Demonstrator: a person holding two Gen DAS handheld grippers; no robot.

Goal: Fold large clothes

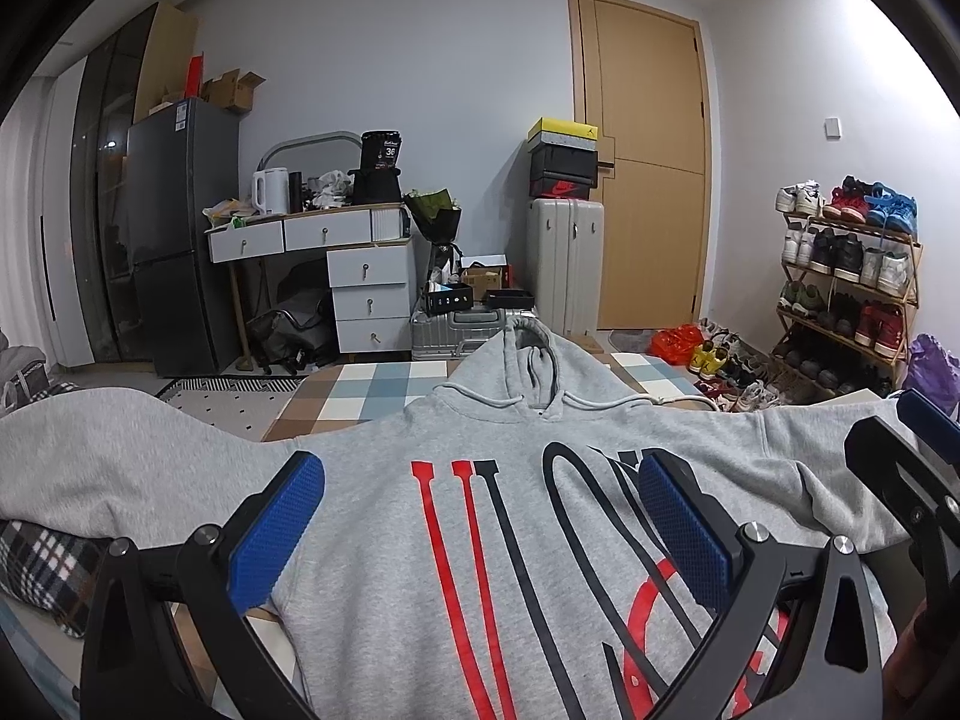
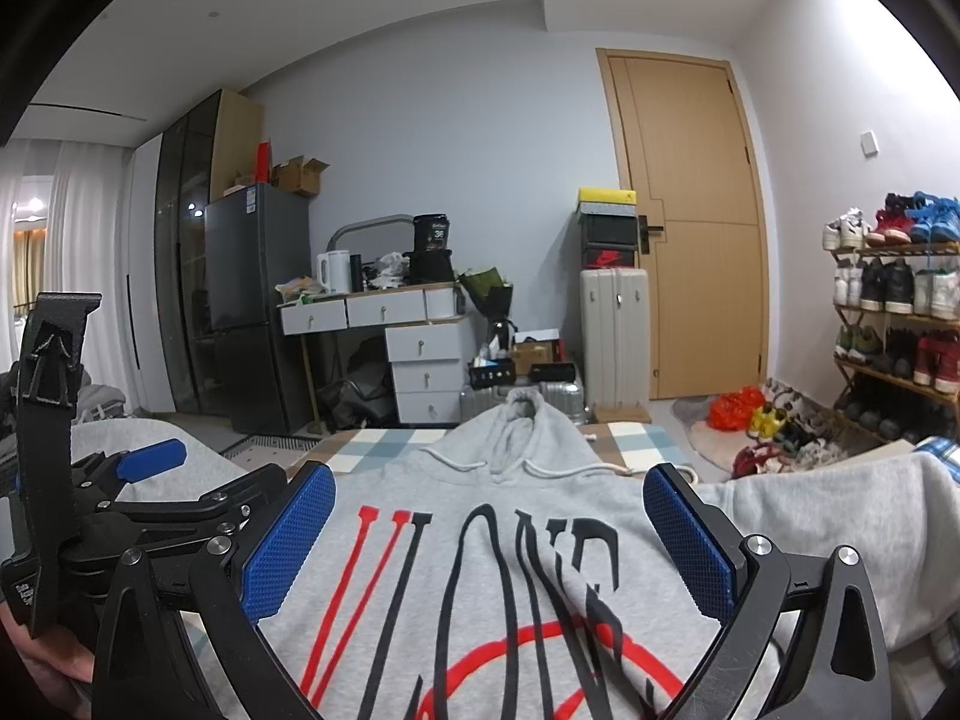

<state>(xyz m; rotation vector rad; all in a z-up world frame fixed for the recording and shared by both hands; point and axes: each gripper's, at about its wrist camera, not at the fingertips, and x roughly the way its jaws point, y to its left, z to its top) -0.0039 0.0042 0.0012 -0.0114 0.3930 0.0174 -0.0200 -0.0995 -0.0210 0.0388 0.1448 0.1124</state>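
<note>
A grey hoodie [image 1: 510, 516] with red and black lettering lies flat, front up, sleeves spread to both sides and hood pointing away. It also shows in the right wrist view [image 2: 498, 552]. My left gripper [image 1: 480, 498] is open and empty, hovering over the chest print. My right gripper [image 2: 489, 507] is open and empty, also over the chest. The right gripper shows at the right edge of the left wrist view [image 1: 900, 456]. The left gripper shows at the left of the right wrist view [image 2: 150, 462].
A checked blanket [image 1: 384, 384] lies under the hoodie. A plaid cloth [image 1: 48, 558] is at left. Beyond stand a desk with drawers [image 1: 336, 264], fridge [image 1: 180, 228], suitcases [image 1: 564, 264], a door [image 1: 648, 168] and a shoe rack [image 1: 846, 282].
</note>
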